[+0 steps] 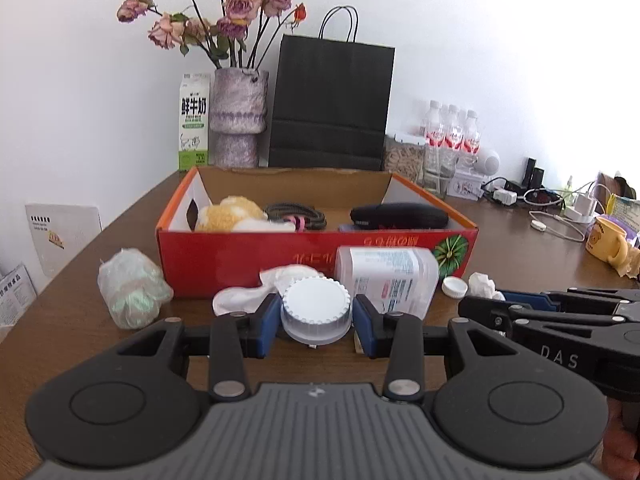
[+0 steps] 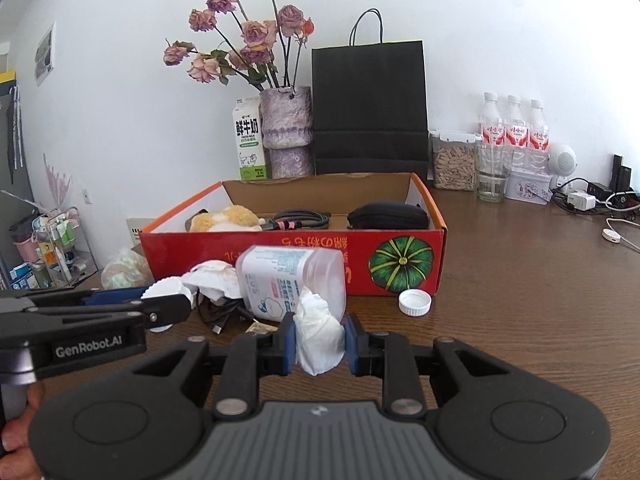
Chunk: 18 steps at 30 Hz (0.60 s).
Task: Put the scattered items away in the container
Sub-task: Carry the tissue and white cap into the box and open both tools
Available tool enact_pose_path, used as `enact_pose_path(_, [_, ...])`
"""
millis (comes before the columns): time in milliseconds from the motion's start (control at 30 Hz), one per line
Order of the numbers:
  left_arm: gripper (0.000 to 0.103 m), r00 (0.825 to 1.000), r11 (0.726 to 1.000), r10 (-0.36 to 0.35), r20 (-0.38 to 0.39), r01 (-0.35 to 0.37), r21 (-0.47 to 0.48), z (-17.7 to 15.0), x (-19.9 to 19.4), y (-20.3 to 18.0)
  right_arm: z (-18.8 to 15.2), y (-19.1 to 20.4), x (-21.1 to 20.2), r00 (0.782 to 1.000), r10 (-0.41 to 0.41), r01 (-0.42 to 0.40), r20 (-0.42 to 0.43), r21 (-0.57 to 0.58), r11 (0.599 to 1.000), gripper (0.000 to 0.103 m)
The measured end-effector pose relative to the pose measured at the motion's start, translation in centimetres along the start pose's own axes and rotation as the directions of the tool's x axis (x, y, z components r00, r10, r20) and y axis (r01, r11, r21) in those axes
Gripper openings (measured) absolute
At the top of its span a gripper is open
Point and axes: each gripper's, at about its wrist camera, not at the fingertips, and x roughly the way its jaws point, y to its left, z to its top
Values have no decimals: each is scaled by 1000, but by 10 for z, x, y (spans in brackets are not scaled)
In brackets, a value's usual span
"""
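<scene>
Red box (image 2: 280, 258) sits on brown wooden table (image 2: 520, 280); left tool (image 1: 316, 322) clamps white lid (image 1: 316, 304), right tool (image 2: 320, 340) crumpled tissue (image 2: 318, 336).

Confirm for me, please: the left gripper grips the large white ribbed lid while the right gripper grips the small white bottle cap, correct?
Not quite. The left gripper does grip the large white ribbed lid, but the right gripper grips a crumpled white tissue; the small white bottle cap lies on the table, as the right wrist view shows.
</scene>
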Motion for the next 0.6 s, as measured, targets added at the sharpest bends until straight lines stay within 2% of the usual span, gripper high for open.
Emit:
enact_pose_path(300, [40,991,1000,27,135,-27,0,53,7,-1,50,5,9,996,10,-6,90,-43,999,23])
enact_pose_path(600, [40,985,998,69,155,-67,-19,90,53,-1,99,8,57,991,0,9,131,-63,998,23])
